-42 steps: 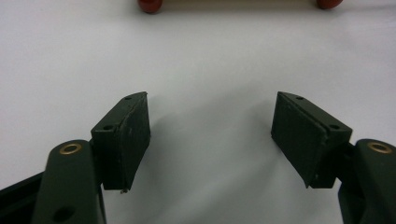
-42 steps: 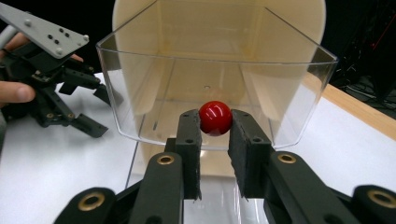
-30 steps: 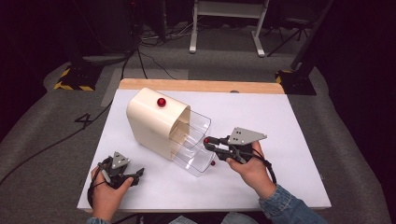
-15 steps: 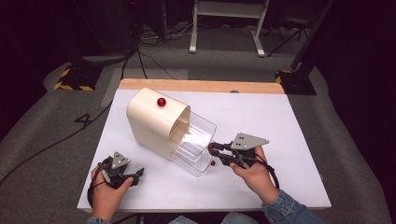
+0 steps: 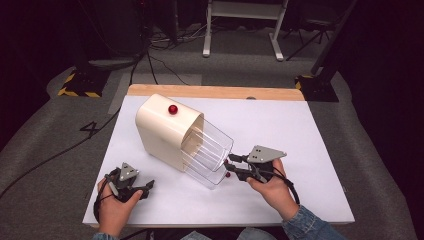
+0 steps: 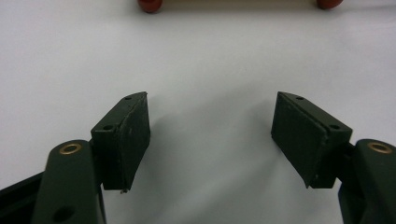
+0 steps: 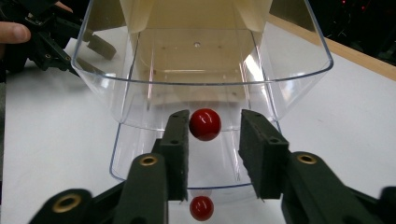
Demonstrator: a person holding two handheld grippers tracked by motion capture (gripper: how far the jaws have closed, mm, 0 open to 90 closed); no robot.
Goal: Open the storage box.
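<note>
A: What step does this look like?

B: Judging by the pose, drawer handling. The right gripper (image 7: 214, 140) sits at the front of the clear plastic drawer (image 5: 207, 155), which is pulled partway out of the cream rounded cabinet (image 5: 165, 131). The drawer's round red knob (image 7: 205, 124) lies between the fingers, touching or nearly touching the left one, with a gap to the right one. They're narrow but not clamped.

A: And the left gripper (image 6: 212, 140)?

B: Its fingers are spread wide over the bare white tabletop (image 6: 210, 60), nothing between them.

A: Next move?

B: Probably close on the knob squarely, then slide along the drawer's own line.
</note>
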